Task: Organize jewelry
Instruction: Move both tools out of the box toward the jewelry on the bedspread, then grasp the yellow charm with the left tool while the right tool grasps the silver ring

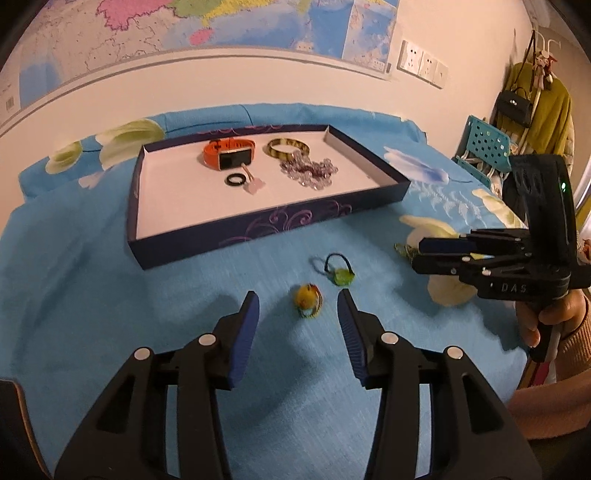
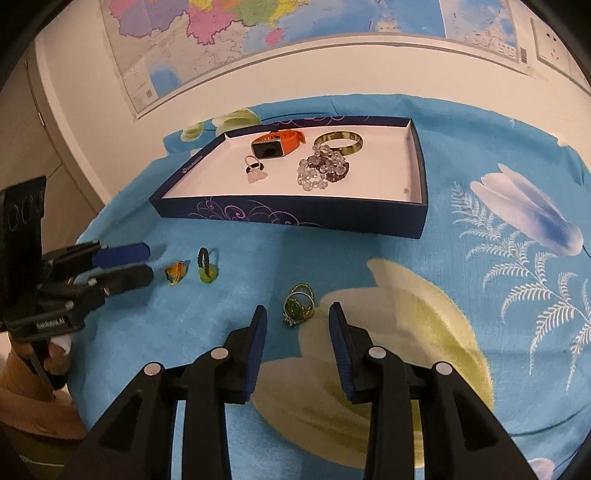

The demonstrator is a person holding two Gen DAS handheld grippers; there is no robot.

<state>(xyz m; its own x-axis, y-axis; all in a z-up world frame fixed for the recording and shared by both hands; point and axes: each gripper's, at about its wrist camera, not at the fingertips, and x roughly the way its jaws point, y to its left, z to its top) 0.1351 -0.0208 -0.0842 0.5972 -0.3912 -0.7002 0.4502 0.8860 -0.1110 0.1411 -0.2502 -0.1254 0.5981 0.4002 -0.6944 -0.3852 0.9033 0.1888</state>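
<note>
Item one: our left gripper [image 1: 299, 306], jaws parted and grasping nothing, hangs over the blue flowered cloth [image 1: 110, 295] with a yellow ring [image 1: 308, 301] lying on the cloth between the blue pads [image 1: 245, 332], untouched. Item two: our right gripper [image 2: 297, 321], likewise parted and empty, frames a cluster of green and silver rings [image 2: 299, 304]. Its body reads "DAS" in the left view; the left gripper's label in the right view is too blurred to read. Item three: a black ring with a green stone [image 1: 338, 269], just beyond the yellow one. Item four: a dark blue box lid [image 1: 258, 229] with purple scrollwork, farther back, holding an orange watch [image 1: 229, 155], a striped bangle [image 1: 288, 147], a heap of clear and purple beads [image 1: 310, 171], a black ring [image 1: 235, 180] and a pink ring [image 1: 255, 182]. Item five: a wall map [image 2: 258, 33] above, its print illegible.
</note>
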